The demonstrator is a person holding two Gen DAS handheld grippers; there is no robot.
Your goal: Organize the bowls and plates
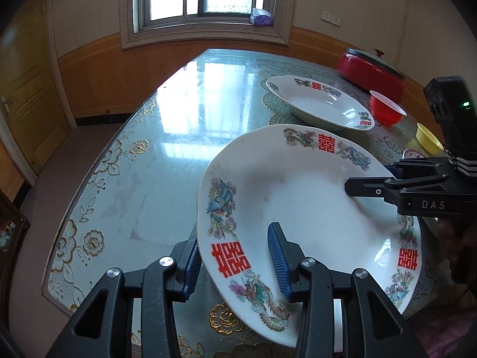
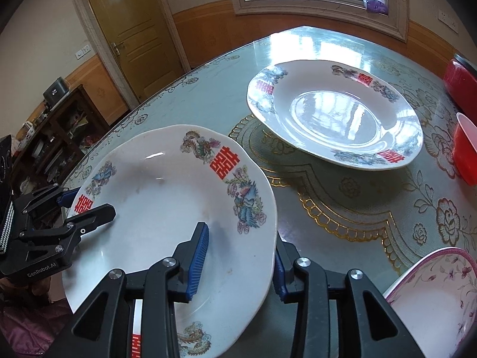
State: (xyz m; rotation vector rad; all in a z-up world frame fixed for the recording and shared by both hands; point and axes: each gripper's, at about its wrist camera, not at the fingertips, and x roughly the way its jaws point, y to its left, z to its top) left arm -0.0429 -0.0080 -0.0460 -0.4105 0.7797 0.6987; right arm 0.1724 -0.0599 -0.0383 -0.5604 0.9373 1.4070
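Observation:
A white plate with red double-happiness marks and dragon and phoenix patterns [image 1: 310, 197] [image 2: 167, 208] is held between both grippers, tilted above the table. My left gripper [image 1: 235, 262] straddles its left rim, one blue pad under and one over. My right gripper [image 2: 238, 259] straddles the opposite rim; it also shows in the left wrist view [image 1: 369, 183]. The left gripper shows in the right wrist view [image 2: 86, 205]. A second matching plate [image 1: 322, 103] [image 2: 337, 113] rests on the table beyond.
A red bowl [image 1: 386, 110] [image 2: 465, 155], a yellow bowl [image 1: 427, 138] and a red lidded pot [image 1: 371, 70] stand at the right. A pink floral bowl [image 2: 438, 295] sits near right. The glass-topped table [image 1: 167, 149] has an edge at the left.

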